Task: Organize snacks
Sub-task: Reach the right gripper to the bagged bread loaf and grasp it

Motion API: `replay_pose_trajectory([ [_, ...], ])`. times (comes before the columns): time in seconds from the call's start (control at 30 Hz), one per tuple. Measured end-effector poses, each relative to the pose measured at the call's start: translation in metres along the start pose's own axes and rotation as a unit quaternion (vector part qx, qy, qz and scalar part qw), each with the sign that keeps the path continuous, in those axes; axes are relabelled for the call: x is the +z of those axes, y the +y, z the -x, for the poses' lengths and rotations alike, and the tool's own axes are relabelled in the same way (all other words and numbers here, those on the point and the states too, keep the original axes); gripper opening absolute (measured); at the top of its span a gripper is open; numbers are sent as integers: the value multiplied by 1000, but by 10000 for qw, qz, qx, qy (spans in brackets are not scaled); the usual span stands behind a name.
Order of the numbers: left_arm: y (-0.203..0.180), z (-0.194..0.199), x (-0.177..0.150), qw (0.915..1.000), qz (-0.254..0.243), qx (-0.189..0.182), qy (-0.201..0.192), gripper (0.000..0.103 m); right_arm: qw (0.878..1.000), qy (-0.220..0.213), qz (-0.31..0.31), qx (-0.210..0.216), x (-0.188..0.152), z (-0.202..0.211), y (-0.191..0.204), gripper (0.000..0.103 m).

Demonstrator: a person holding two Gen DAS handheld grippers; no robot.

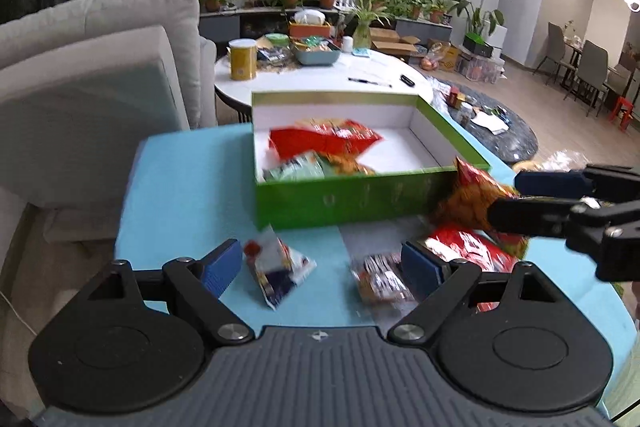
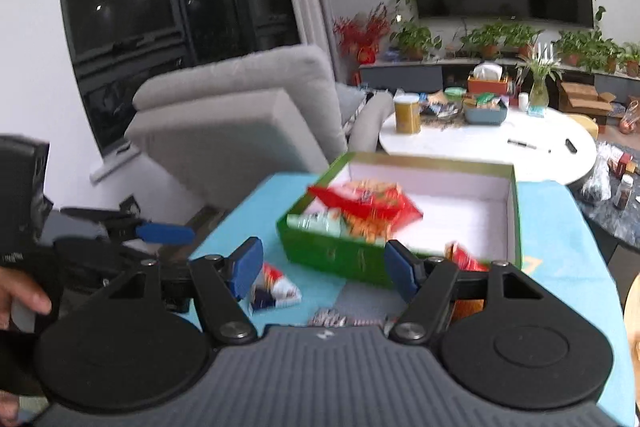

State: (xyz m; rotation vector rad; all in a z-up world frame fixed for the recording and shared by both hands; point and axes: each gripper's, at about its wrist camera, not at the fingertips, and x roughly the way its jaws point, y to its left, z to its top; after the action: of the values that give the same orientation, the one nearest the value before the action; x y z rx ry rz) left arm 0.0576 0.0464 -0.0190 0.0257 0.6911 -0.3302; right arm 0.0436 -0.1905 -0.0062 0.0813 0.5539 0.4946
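A green box (image 1: 360,197) with a white inside stands on the blue table and holds red and green snack packets (image 1: 324,143). My left gripper (image 1: 322,267) is open and empty, low over a white and red packet (image 1: 276,267) and a clear-wrapped snack (image 1: 380,279). A red packet (image 1: 468,247) lies to the right. My right gripper (image 2: 320,267) is open in front of the box (image 2: 336,251). It also shows in the left wrist view (image 1: 506,199), beside an orange and red packet (image 1: 472,195) leaning on the box's corner.
A grey sofa (image 1: 100,67) stands to the left. A white round table (image 1: 320,75) behind the box carries a yellow can, a bowl and pens. A dark rug (image 1: 500,131) with loose items lies at the right. The blue table's edge (image 1: 132,211) is close on the left.
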Motion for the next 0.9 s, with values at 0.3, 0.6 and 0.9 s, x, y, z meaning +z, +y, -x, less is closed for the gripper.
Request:
replay_pose_trajectory([
  [0.3, -21, -2, -28, 9991, -167, -270, 271, 85, 9976, 640, -249, -122, -35, 8, -2, 60],
  [0.6, -41, 3, -46, 9956, -239, -735, 524, 74, 9935, 982, -530, -214, -61, 11, -8, 59],
  [0.9, -62, -5, -71, 9871, -184, -1171, 1077, 65, 9912, 1127, -661, -223, -70, 13, -10, 60],
])
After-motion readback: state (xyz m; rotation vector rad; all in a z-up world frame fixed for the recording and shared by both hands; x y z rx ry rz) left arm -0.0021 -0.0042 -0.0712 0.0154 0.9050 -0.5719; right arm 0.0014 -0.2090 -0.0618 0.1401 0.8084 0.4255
